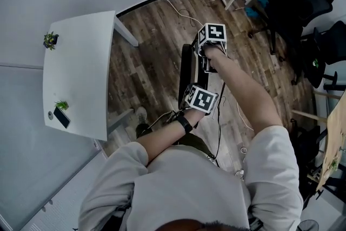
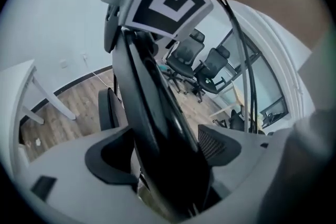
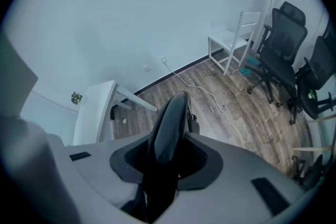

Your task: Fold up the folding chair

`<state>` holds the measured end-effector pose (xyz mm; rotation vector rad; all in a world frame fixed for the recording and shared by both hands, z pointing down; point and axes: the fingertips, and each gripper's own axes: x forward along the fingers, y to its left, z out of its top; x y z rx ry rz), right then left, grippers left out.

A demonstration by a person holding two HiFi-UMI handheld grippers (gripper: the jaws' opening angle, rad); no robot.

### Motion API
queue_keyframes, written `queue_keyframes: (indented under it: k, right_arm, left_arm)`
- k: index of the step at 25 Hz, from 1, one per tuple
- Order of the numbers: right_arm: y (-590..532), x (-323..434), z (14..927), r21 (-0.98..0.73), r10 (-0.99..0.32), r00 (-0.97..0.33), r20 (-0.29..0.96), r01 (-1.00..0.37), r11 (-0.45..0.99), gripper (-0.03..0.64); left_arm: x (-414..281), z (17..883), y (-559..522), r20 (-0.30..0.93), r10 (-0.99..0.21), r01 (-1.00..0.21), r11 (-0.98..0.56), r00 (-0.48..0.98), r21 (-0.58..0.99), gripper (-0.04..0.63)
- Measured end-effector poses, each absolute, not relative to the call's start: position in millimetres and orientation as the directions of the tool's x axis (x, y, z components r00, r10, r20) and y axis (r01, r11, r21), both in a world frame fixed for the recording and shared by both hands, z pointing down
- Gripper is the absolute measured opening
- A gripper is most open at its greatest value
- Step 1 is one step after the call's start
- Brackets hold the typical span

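Standing edge-up on the wooden plank floor [image 1: 151, 62], the black folding chair [image 1: 186, 76] looks folded thin in the head view. Left gripper view — the left gripper [image 2: 168, 162] gapes wide, the chair's frame between its jaws. Right gripper view — the right gripper [image 3: 165, 157] clamps narrowly on its top edge.

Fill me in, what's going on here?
A person is handling a black folding chair with a handheld tool in each hand. The chair stands on the wooden plank floor and looks folded nearly flat. The right tool is clamped on the chair's top edge. The left tool, nearer the person, has its jaws wide around the chair's stacked black parts. Whether they press on it is unclear.
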<state>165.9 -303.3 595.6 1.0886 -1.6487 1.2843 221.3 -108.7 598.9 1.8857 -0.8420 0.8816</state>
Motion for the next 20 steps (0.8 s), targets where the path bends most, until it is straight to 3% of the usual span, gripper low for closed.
queue_keyframes:
  k: [7, 20]
  right_arm:
    - [-301, 159, 595, -0.291, -0.165, -0.314, 0.935, -0.945, 0.15, 0.117]
    - [-292, 103, 592, -0.222, -0.157, -0.251, 0.955, -0.958, 0.181, 0.114]
  left_arm:
    - [210, 598, -107, 0.853, -0.203, -0.832, -0.412, 0.481, 0.371, 0.289]
    - [149, 595, -100, 0.857, -0.206, -0.846, -0.382, 0.471, 0.373, 0.242]
